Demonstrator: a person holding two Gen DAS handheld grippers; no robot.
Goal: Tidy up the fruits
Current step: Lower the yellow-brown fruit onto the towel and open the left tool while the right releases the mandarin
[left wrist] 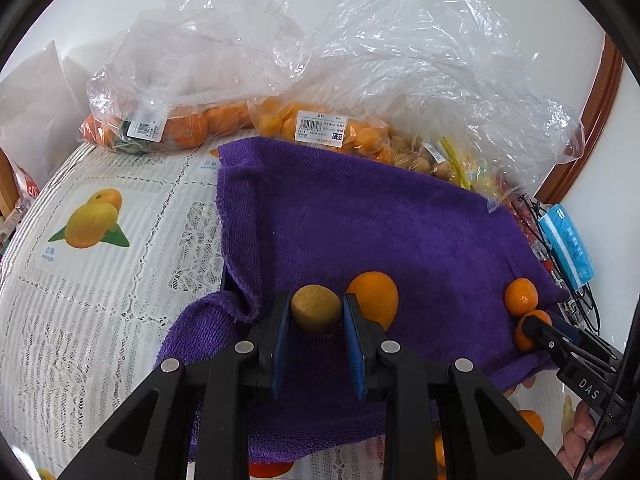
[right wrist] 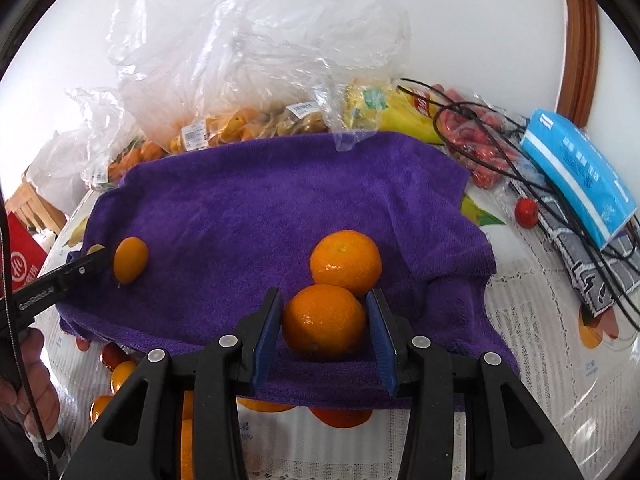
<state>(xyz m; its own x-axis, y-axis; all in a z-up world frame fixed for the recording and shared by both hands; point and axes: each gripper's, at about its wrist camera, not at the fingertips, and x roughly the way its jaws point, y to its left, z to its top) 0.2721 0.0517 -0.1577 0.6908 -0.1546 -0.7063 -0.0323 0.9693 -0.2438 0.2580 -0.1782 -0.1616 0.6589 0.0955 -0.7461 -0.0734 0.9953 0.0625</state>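
A purple towel lies on the table. My left gripper is shut on a small brownish-yellow round fruit just above the towel; an orange kumquat lies beside it on the right. My right gripper has its jaws around a mandarin on the towel, pads close to its sides. A second mandarin lies just behind it. The right gripper shows at the right in the left wrist view; the left gripper shows at the left in the right wrist view.
Clear plastic bags of oranges, kumquats and small brown fruits stand behind the towel. A blue tissue pack, black cables, red fruits and a yellow packet lie at the right.
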